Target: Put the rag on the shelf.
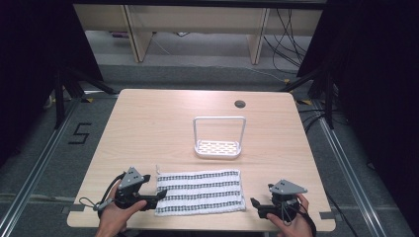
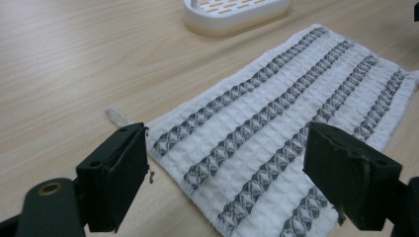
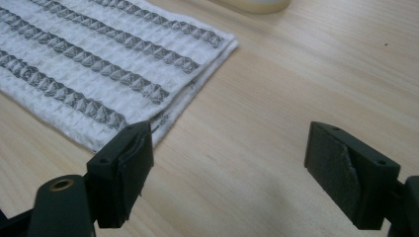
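Nearest you, your left gripper [image 1: 157, 195] has its jaws spread wide and holding nothing, set at the left short edge of the towel [image 1: 200, 191]; in the left gripper view the near left corner of the towel [image 2: 276, 133] sits between the two black jaws, so a bite there is close at hand. Your right gripper [image 1: 254, 203] is likewise wide open and empty, lying on the table [image 1: 148, 123] just beside the towel's right edge but apart from it; in the right gripper view its left jaw stands near the near right corner of the towel [image 3: 99, 64] and the rest of the gap is over bare wood.

The towel lies flat along the near edge of the table, between your two hands, its grey stripes running left to right; it looks folded double at the right edge. Judge it light, soft and limp — it will sag and drape once lifted, and the waffle weave should give the pads good purchase; take it by the corners, pinching both layers low against the wood, and watch the small hanging loop [image 2: 116, 115] at the far left corner.

Both forearms come in low, hands wrapped around the grips, jaws pointing inward toward each other.

Farther off, mid-table, stands a white rack [image 1: 218, 148] with a slotted base and tall loop handle — well apart from the towel.
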The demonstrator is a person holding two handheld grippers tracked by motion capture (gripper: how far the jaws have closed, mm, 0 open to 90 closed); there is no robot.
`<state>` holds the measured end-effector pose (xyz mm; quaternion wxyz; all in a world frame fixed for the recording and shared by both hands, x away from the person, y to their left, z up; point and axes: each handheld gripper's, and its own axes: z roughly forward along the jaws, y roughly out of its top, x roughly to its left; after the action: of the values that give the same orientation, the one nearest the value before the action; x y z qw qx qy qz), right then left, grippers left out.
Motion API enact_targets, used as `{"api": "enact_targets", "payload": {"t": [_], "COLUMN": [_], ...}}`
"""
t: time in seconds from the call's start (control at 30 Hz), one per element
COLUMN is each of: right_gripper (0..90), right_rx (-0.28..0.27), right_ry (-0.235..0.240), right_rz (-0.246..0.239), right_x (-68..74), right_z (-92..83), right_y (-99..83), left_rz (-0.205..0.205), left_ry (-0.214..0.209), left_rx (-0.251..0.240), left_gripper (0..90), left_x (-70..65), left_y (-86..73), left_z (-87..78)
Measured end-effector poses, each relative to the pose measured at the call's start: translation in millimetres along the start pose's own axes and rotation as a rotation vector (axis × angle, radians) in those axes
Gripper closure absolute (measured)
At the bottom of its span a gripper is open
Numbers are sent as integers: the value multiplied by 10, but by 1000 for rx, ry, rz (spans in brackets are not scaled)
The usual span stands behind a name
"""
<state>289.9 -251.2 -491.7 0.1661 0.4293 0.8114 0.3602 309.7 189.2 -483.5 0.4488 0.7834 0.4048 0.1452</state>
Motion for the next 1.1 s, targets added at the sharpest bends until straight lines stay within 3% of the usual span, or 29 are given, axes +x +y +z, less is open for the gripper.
{"api": "enact_targets", "payload": {"t": [0.03,0.13,0.2,0.27,0.43,0.73,1.0,1.1], "right_gripper": [216,219,235,247,273,303,357,369], "right_rx": [-5,-13,-16,-3,0,19,30,40], "right_ry": [14,8,32,23,36,60,77,79], "right_rz": [-4,-12,-14,-21,-82,-104,-138,-112], "right_x": [6,22,44,81,179,288,339,360], "right_z": [3,-8,-9,-24,-8,-2,49,44], "right_y": [5,9,14,17,6,5,15,20], "left_rz": [35,51,46,87,145,168,203,212], "left_ry": [-3,-22,-38,-57,-89,-117,-122,-130], "left_rx": [21,34,30,61,94,150,157,158], "left_gripper": [155,154,154,155,158,150,195,206], "left_x": [-8,-30,-86,-120,-249,-332,-413,-454], "left_y": [49,100,145,203,400,575,695,747], "left_z": [41,112,201,276,506,830,1037,1116]}}
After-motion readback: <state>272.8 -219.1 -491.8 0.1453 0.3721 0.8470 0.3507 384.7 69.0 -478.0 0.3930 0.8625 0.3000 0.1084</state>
